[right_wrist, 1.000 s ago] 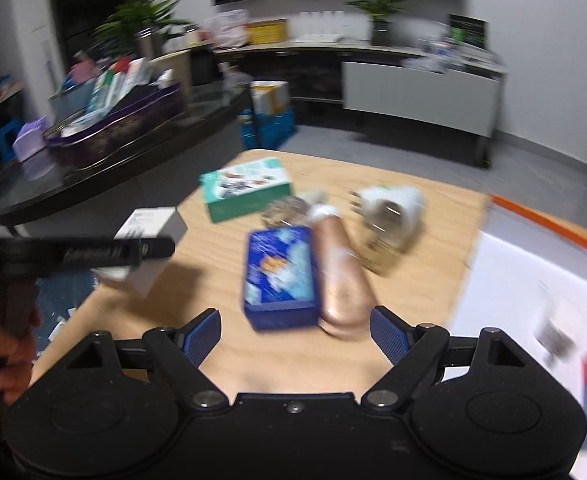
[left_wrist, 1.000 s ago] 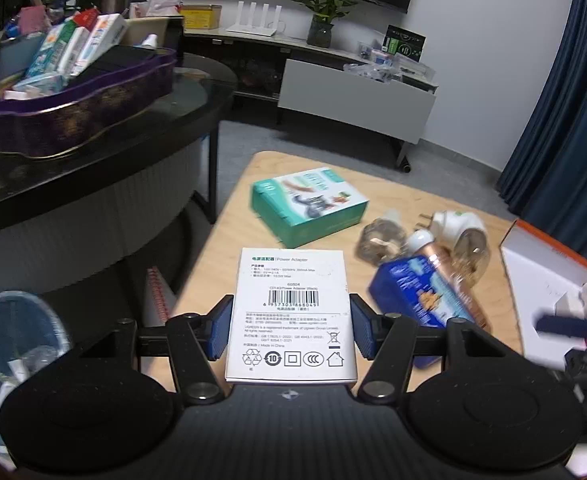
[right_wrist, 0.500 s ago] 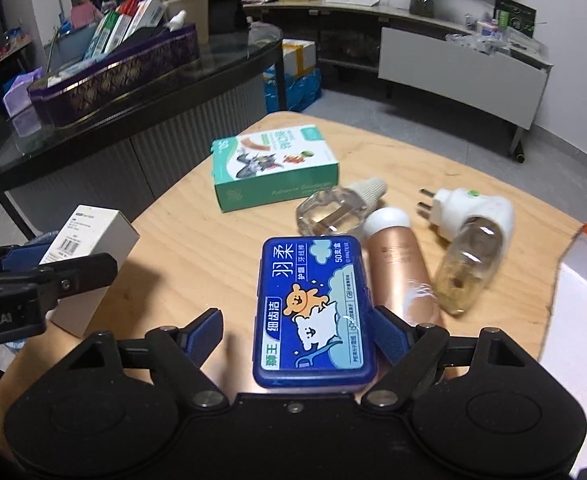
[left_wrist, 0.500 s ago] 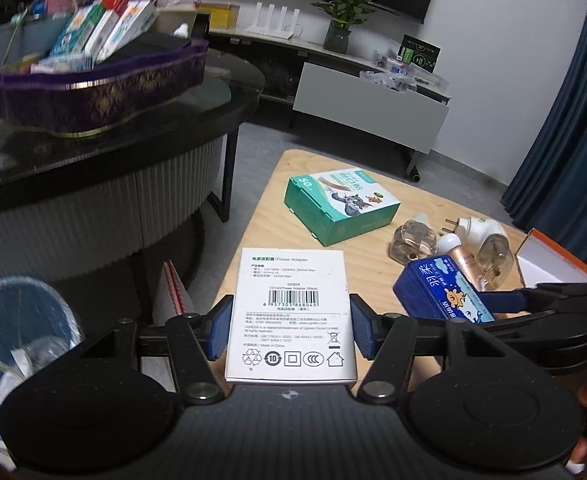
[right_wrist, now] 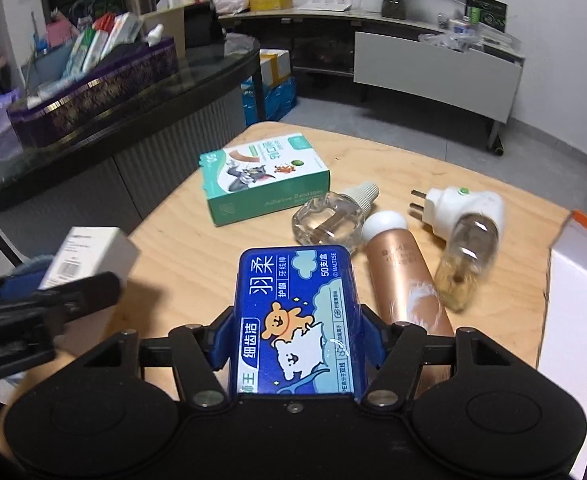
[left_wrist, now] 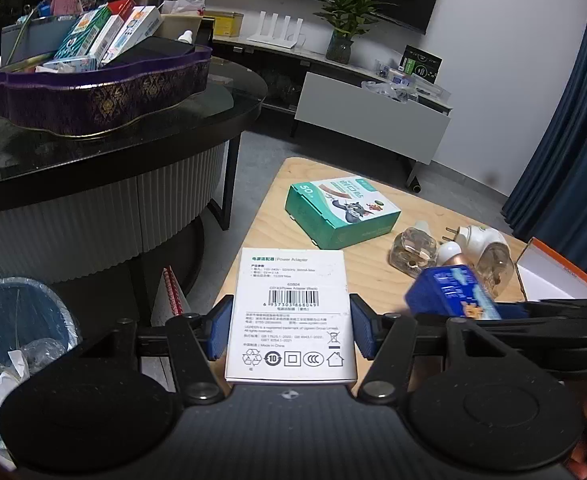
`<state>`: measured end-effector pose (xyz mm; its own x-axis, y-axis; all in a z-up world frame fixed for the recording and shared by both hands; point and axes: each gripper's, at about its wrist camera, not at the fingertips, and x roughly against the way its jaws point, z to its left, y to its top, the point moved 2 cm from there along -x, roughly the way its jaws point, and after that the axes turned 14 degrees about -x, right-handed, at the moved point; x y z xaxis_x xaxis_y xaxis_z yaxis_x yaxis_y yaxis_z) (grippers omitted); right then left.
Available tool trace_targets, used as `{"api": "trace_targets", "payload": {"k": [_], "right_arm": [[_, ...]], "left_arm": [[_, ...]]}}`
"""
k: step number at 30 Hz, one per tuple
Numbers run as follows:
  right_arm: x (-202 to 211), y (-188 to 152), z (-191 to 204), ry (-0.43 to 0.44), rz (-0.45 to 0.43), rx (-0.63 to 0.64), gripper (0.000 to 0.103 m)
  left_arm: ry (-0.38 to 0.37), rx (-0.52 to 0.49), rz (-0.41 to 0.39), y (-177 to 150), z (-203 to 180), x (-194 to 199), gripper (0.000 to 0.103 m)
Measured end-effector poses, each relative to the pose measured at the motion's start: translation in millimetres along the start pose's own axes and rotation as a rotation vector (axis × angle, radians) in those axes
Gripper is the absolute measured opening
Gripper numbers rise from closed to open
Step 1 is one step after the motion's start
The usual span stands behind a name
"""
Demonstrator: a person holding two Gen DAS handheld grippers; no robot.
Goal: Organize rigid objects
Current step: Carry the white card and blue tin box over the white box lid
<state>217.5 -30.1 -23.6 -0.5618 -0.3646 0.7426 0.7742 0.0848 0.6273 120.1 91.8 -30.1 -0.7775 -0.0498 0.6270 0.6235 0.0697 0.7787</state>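
My left gripper (left_wrist: 289,330) is shut on a white power adapter box (left_wrist: 291,316), held over the near left corner of the wooden table (left_wrist: 277,196). My right gripper (right_wrist: 295,338) is shut on a blue dental floss box (right_wrist: 293,320), lifted off the table; it also shows in the left wrist view (left_wrist: 449,292). The adapter box shows at the left of the right wrist view (right_wrist: 87,258). On the table lie a green bandage box (right_wrist: 265,176), a clear refill bottle (right_wrist: 329,220), a copper bottle (right_wrist: 405,272) and a white plug-in vaporizer (right_wrist: 465,220).
A white box with an orange rim (right_wrist: 585,264) stands at the table's right edge. A dark glass table (left_wrist: 113,136) on the left bears a purple tray (left_wrist: 101,84) full of boxes. A blue waste bin (left_wrist: 17,328) stands on the floor at the left.
My right gripper has closed on the blue floss box and lifted it off the table. My left gripper still holds the adapter box and has shifted a little.
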Motion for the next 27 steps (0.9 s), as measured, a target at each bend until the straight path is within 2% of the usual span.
{"api": "trace_targets", "payload": {"k": [6,12,27], "right_arm": [[47.1,-14.2,-3.4,-0.023,-0.064,-0.022,0.074],[82.8,-35.3,-13.6,-0.045,-0.102,-0.048,0.074],[133.7,-73.5,-31.6,-0.039,-0.170,-0.112,0.074]], "left_arm": [[-0.025,0.011,-0.016,-2.0,-7.1,15.2,0.060],[-0.034,-0.036,-0.017,-7.5,-30.1,34.1,0.060],[-0.061,-0.136,-0.014,-25.4,-69.1,72.3,0.060]]}}
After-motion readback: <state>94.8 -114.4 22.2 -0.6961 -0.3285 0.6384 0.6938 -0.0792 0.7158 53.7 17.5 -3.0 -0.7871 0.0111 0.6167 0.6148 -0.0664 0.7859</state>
